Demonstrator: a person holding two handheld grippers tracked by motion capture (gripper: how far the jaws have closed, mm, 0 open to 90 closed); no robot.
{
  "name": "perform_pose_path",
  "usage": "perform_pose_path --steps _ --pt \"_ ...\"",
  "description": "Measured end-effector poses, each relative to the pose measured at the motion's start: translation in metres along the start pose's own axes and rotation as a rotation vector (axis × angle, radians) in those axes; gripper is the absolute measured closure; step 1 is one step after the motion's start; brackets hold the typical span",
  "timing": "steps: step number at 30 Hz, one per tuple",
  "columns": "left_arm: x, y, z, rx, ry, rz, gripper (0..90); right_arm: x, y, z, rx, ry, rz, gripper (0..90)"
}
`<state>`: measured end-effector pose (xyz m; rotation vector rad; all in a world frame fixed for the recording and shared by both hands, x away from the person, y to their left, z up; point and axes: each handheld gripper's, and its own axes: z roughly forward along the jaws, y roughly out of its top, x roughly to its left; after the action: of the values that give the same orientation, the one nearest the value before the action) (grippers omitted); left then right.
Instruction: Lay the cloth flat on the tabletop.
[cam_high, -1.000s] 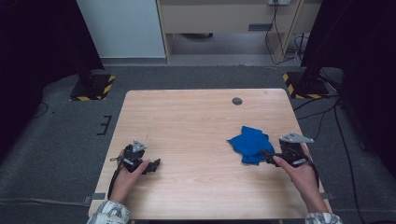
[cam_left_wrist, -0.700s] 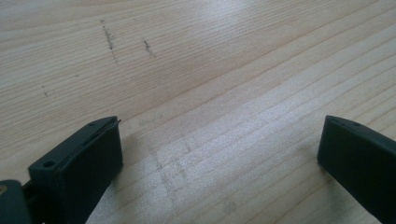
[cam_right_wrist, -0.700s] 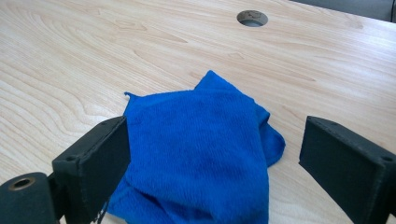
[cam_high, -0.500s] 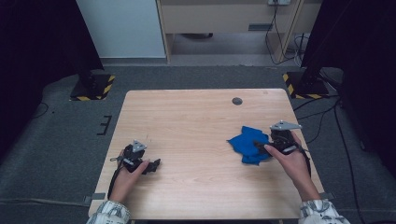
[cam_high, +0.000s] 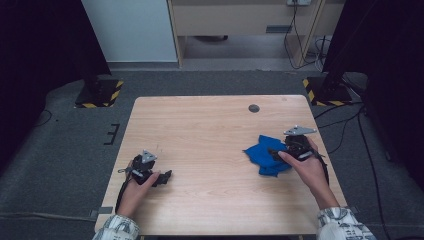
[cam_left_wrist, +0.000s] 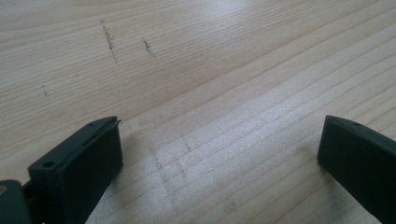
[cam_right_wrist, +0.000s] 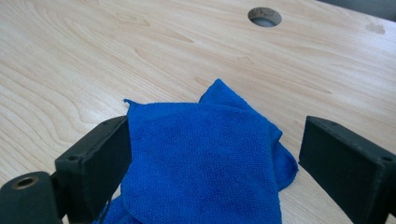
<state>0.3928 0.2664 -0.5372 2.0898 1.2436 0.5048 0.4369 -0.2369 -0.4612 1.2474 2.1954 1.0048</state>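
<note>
The jaws of the right gripper (cam_right_wrist: 210, 172) stood spread wide, released, with the crumpled blue cloth (cam_right_wrist: 205, 163) lying between them; one jaw pressed against the cloth's edge while the other stood clear of it. In the high view the right gripper (cam_high: 280, 152) hovered over the cloth (cam_high: 265, 155), which lay on the right half of the wooden table (cam_high: 210, 130), near the person's side and well apart from the round grommet hole (cam_high: 254, 108) close to the far edge; the same hole (cam_right_wrist: 265, 16) appeared beyond the cloth in the right gripper view. The jaws of the left gripper (cam_left_wrist: 219, 158) were likewise spread apart and held nothing, with bare, faintly scuffed wood between them. The left gripper (cam_high: 162, 176) rested low at the near left part of the table, well apart from the cloth.
</note>
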Motion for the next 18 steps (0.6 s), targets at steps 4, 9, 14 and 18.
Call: perform_pose_path --steps 4,9,14,18 --pt "0.0 0.0 0.0 0.001 -0.001 0.0 0.0 0.001 -0.004 0.007 0.021 0.008 -0.005 9.1" --pt "0.0 0.0 0.0 0.001 -0.001 0.0 0.0 0.0 -0.012 0.019 0.06 -0.001 -0.004 9.4" --pt "0.0 0.0 0.0 0.001 -0.002 0.001 0.0 -0.001 -0.025 0.036 0.111 -0.005 -0.003 9.3" --pt "0.0 0.0 0.0 0.001 -0.002 0.002 0.0 0.001 -0.034 0.047 0.144 -0.003 -0.003 9.0"
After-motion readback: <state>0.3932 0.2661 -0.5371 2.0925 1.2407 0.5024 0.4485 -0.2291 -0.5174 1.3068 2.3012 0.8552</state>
